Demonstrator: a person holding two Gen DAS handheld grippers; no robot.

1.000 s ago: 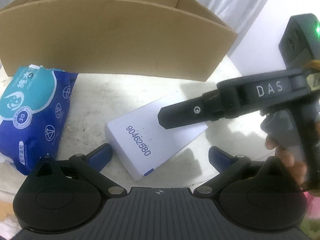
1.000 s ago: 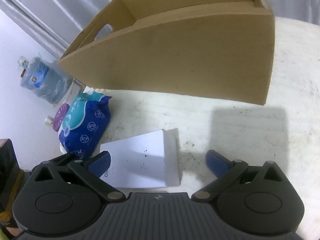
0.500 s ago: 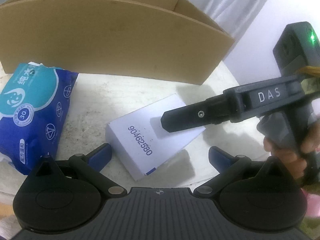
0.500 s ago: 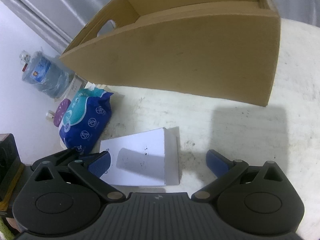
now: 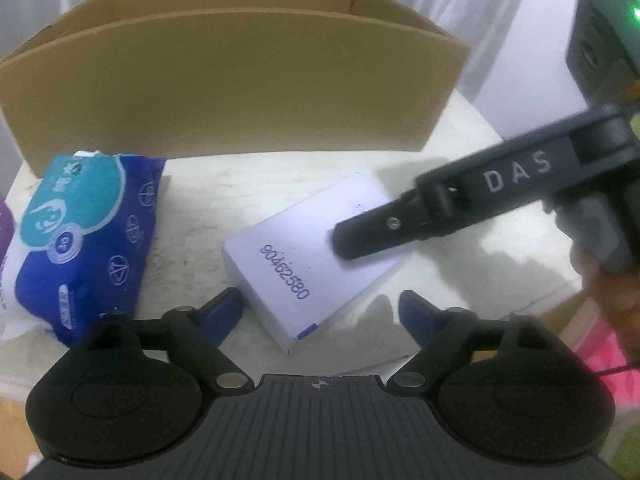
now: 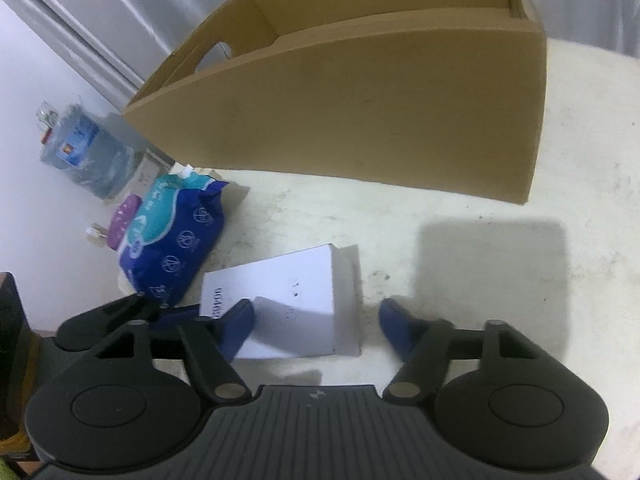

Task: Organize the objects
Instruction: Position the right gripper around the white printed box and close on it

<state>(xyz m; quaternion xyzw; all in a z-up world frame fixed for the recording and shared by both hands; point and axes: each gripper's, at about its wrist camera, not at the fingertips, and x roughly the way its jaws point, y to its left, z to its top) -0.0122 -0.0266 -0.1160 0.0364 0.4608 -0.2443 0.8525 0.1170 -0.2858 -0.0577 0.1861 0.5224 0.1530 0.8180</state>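
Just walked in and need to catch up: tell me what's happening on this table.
A person holding a gripper in each hand is tidying items next to an open cardboard box. The right gripper is open and straddling a white box printed 90462580, not yet closed on it. The left gripper is open too, close in front of the same box. A blue wet-wipes pack lies on the table, untouched.
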